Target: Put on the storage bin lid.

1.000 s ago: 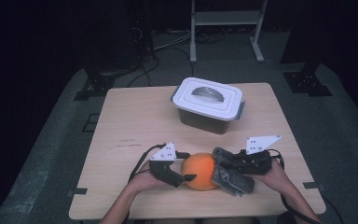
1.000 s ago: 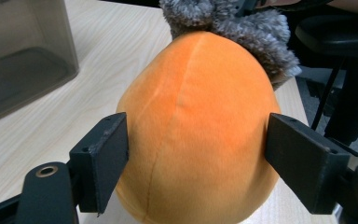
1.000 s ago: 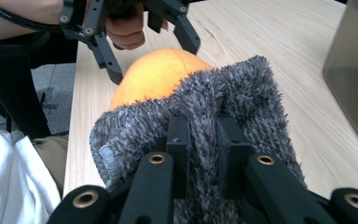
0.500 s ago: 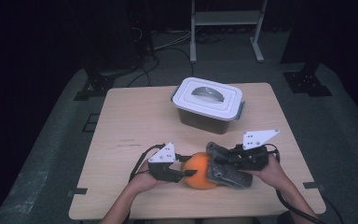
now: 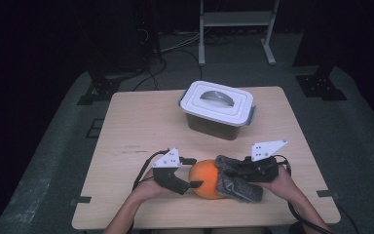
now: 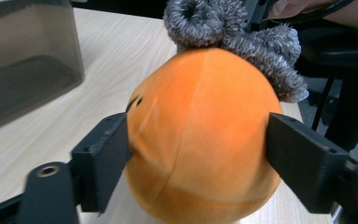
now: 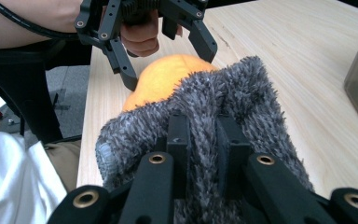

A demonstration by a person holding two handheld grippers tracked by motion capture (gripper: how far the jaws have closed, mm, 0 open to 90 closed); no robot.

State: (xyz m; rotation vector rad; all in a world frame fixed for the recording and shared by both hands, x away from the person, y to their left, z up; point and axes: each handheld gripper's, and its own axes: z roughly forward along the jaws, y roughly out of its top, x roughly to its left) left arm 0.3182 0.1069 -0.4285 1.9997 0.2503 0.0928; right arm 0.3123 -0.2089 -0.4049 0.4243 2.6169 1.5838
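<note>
An orange plush ball [image 5: 205, 178] sits near the table's front edge. My left gripper [image 5: 195, 172] straddles it from the left. In the left gripper view the ball [image 6: 205, 135] fills the gap between the jaws [image 6: 198, 140], which have just been opening; the pads lie along its sides and it looks round, not dented. My right gripper [image 7: 204, 126] is shut on a grey fuzzy cloth [image 7: 233, 88] that lies against the ball's right side [image 5: 236, 183]. The right gripper view shows the left gripper [image 7: 170, 70] spread over the ball [image 7: 163, 79].
A lidded container [image 5: 218, 108] with a white top and dark see-through walls stands at the back middle of the wooden table [image 5: 141, 126]. The table's front edge runs just below both hands. A metal rack and cables stand on the dark floor behind.
Half a second ago the left jaws pinched in on the ball; now they stand wide again around it. The right gripper with the grey cloth has shifted slightly left against the ball.
</note>
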